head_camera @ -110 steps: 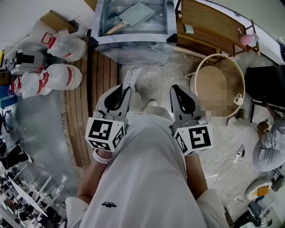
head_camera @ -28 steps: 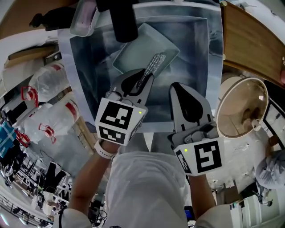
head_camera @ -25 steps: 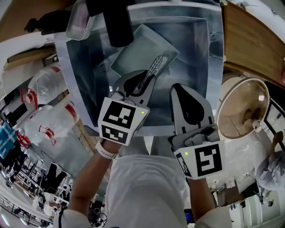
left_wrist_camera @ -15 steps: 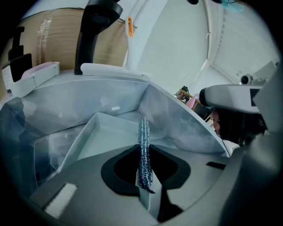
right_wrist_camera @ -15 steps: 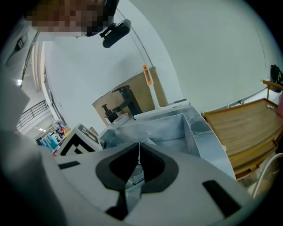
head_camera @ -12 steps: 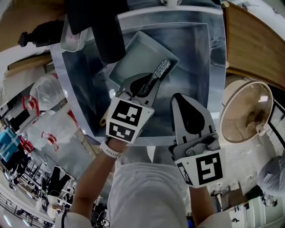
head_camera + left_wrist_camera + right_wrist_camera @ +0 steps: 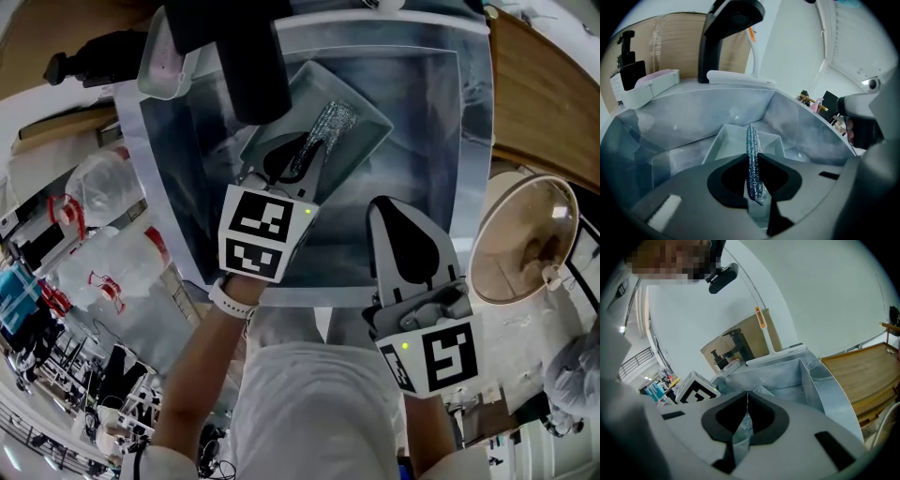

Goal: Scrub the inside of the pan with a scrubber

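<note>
1. Left gripper (image 7: 292,161) has its jaws pressed together on the scrubber (image 7: 323,129). The scrubber is a thin, glittering silver strip, clamped at its near end. The rest of it sticks out forward past the fingertips.
2. In the left gripper view the strip stands on edge in the narrow slit between the two dark pads. Its far end points down into the pan (image 7: 361,127).
3. The pan is a pale, square, shallow dish lying in the steel sink (image 7: 431,187). It is turned cornerwise to the sink's walls and sits under the black faucet (image 7: 248,56).
4. From the head view the free end of the scrubber lies over the pan's inside, near its middle. I cannot tell whether it touches the pan's floor or hangs just above it.
5. The right gripper (image 7: 386,204) has its jaws closed tip to tip with nothing between them. Only the sink shows through the gap behind the tips.
6. It is held beside the left gripper and nearer the person, with its tips over the sink's near part. It is apart from the pan.
7. A clear plastic container (image 7: 164,66) sits on the sink's rim beside the faucet.
8. A wooden top (image 7: 544,94) adjoins the sink on the right.
9. White bags with red print (image 7: 103,187) lie on the left.
</note>
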The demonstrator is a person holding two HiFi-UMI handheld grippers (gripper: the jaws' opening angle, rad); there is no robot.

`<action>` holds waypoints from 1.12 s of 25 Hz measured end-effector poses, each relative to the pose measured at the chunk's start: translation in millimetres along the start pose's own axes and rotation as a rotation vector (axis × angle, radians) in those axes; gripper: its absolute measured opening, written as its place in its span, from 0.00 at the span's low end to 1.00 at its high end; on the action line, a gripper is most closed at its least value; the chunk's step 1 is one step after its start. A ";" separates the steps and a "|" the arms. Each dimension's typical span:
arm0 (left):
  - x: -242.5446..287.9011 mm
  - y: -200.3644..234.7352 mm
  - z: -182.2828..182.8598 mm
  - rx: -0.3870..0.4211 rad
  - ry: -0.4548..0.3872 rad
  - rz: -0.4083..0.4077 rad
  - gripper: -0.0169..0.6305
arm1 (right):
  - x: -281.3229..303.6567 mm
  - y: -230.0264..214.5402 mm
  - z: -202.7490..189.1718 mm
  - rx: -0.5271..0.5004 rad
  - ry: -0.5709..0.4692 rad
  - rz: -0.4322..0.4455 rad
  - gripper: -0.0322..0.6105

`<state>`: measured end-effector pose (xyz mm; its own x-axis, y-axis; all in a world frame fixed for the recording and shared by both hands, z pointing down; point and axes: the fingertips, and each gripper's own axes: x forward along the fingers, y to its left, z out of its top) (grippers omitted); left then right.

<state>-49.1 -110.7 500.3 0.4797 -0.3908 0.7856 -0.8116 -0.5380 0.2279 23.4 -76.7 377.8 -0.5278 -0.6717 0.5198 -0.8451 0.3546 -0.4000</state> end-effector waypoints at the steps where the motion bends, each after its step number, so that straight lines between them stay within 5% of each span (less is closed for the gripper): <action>1: -0.9 6.7 0.5 -0.004 -0.004 0.012 0.13 | 0.5 0.9 -0.9 -0.001 0.003 0.000 0.06; 16: -13.7 66.4 23.2 0.069 -0.040 0.153 0.13 | 7.9 22.8 -7.5 -0.007 0.011 0.024 0.06; 28: -37.1 73.2 -7.0 0.111 -0.005 0.178 0.13 | 9.0 37.3 -13.4 -0.013 0.011 0.038 0.06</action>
<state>-128.6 -130.4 491.9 0.3340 -0.4905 0.8048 -0.8420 -0.5391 0.0209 -14.0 -60.8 377.7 -0.5602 -0.6504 0.5130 -0.8256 0.3881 -0.4096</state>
